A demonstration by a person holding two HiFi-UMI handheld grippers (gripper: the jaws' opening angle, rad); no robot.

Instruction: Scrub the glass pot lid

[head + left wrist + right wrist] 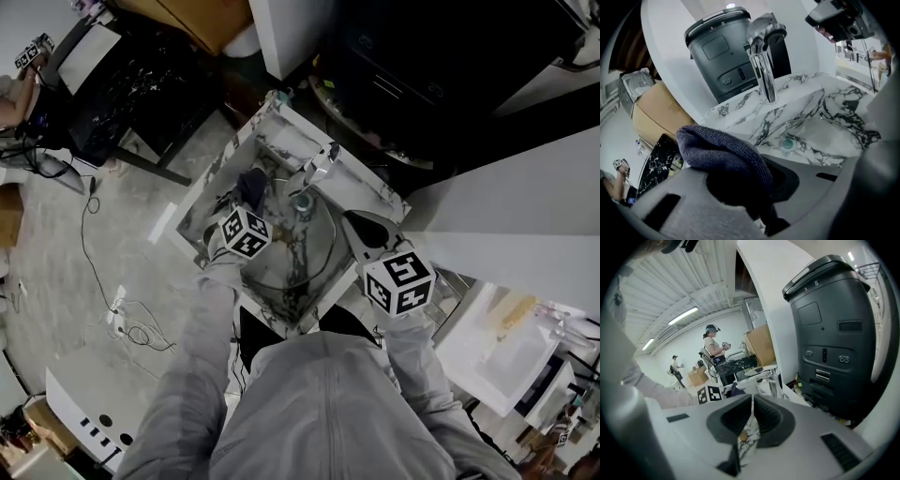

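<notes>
The glass pot lid (281, 267) lies tilted in the marble sink (208, 192), its knob (302, 202) near the faucet. In the left gripper view the lid (825, 136) lies ahead with its teal knob (789, 144). My left gripper (249, 192) is shut on a dark cloth (251, 181) over the lid's left side; the cloth (723, 152) bulges from its jaws (757, 187). My right gripper (347, 220) meets the lid's right rim. Its jaws (751, 420) stand nearly together with a thin clear edge (749, 439) between them.
A chrome faucet (319, 167) (763, 56) arches over the sink's back. A dark appliance (726, 51) (834, 324) stands behind the sink. A white counter (506, 216) lies to the right. Cables (131, 319) trail on the floor at left. People (712, 347) stand far off.
</notes>
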